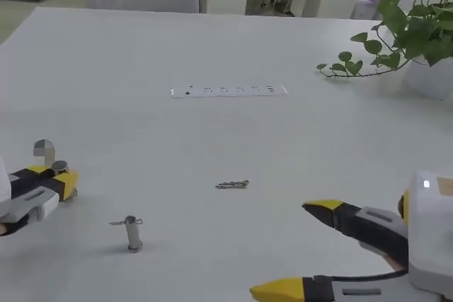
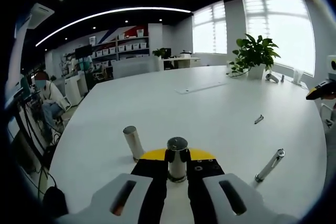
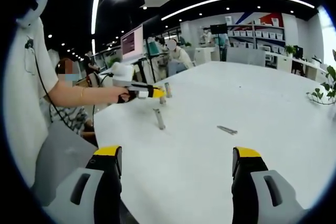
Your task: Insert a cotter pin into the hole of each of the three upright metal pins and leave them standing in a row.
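The left gripper (image 2: 177, 167) has its jaws pressed on a pin (image 2: 177, 150), upright at the lower middle of its own view. A second pin (image 2: 133, 141) stands bare just beside it, to the left. That closeness is the worry: a twist or sideways drift of the gripper could knock the neighbour over, and it would likely roll. In the right gripper view the table (image 3: 294, 129) rim curves past near these two at the left of the frame, so a rolling pin might go off.

The third pin (image 1: 133, 235), lower left in the head view, seems to stand with a fitted cotter (image 1: 120, 223) through its top. A passing jaw or sleeve could tip it.

The right gripper (image 1: 291, 249), lower right, has its jaws spread wide and empty. The loose cotter (image 1: 232, 184), perhaps two together, lies flat mid-frame. It is thin, so a pinch may slip or skate it away.

Around it the table is bare. The power strip (image 1: 228, 90) and plant (image 1: 414, 30) sit well apart in the upper frame.
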Available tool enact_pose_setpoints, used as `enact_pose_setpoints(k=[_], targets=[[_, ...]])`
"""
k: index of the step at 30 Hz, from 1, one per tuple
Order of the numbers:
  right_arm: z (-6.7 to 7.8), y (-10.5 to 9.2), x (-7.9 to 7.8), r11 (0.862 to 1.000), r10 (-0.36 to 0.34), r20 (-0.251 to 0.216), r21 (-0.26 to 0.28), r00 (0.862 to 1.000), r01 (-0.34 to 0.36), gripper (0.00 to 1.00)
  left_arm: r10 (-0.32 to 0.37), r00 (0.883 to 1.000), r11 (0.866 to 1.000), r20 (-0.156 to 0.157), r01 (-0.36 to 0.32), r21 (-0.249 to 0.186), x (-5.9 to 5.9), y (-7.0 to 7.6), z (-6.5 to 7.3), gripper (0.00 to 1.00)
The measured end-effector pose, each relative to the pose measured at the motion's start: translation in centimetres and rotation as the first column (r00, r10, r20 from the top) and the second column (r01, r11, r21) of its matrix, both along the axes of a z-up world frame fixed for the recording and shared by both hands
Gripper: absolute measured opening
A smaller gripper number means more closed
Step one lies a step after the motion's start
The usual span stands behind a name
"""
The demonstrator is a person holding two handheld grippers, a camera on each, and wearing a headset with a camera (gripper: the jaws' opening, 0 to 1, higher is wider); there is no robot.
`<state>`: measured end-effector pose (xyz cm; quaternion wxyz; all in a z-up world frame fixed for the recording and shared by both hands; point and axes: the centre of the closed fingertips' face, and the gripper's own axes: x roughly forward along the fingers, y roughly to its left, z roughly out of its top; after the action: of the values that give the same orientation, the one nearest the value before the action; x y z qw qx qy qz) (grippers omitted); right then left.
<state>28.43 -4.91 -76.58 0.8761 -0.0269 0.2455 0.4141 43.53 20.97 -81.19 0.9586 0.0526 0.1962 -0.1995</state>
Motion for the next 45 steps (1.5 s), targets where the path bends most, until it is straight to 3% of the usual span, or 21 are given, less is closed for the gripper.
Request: enact_pose_setpoints(k=[16,26,34,45], targets=[[0.4,0.0,-0.9,1.000,0.009,0.021,-0.004,1.000,-0.009,0.88,-0.012,1.000,1.000,-0.009,0.012,0.011,-5.0,-0.5,0.5,0.11],[0.5,0.1,-1.5,1.000,0.021,0.030,-0.011,0.999,-0.020,0.88,-0.039,0.999,0.999,-0.026,0.039,0.002,-7.9,-1.7,0.6,0.11],[0.6,0.0,-2.1,1.000,0.030,0.030,-0.008,0.999,-0.029,0.88,-0.082,0.996,0.997,-0.038,0.081,-0.017,-9.4,-3.3,0.9,0.11],[0.7,-0.3,-2.5,1.000,0.026,0.035,-0.004,0.999,-0.025,0.88,-0.179,0.983,0.984,-0.040,0.178,-0.004,-11.0,-6.6,1.2,0.11]])
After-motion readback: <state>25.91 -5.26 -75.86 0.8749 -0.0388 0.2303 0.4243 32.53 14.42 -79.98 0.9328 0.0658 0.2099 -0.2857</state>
